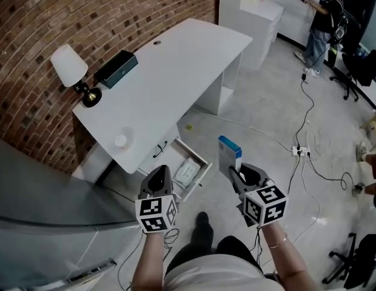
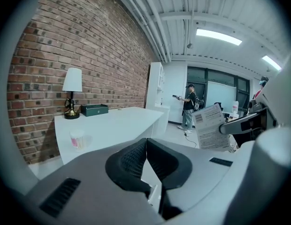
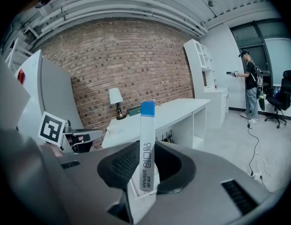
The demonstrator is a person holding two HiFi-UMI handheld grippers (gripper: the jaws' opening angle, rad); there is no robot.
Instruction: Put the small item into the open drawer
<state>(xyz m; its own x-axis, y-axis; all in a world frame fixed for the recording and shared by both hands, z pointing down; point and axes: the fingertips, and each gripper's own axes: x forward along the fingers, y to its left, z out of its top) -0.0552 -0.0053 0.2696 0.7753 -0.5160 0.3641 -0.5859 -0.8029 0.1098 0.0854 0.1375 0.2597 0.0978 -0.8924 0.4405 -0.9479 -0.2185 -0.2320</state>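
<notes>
A lamp point(image 1: 70, 68) is seen at the far left corner of a white desk point(image 1: 176, 59), which is set against a brick wall point(image 1: 30, 17). A dark green case point(image 1: 116, 69) lies just beside the lamp. A small cup point(image 1: 120, 141) stands near the desk's front edge.

Below that edge an open drawer point(image 1: 202, 162) is pulled out, and a white packet point(image 1: 187, 172) lies inside it. The left gripper point(image 1: 159, 173) is held just in front of the drawer, its jaws pressed together with nothing between them.

To the right of the drawer and apart from it, a small box point(image 1: 228, 155), white with a blue top, is held upright over the floor point(image 1: 267, 90). It is clamped at its lower end by the right gripper point(image 1: 239, 174), one pad on each flat side.

Further right a power strip point(image 1: 300, 151) with trailing cables lies on the floor. A person point(image 1: 321, 23) is seen standing at the far right of the room.
</notes>
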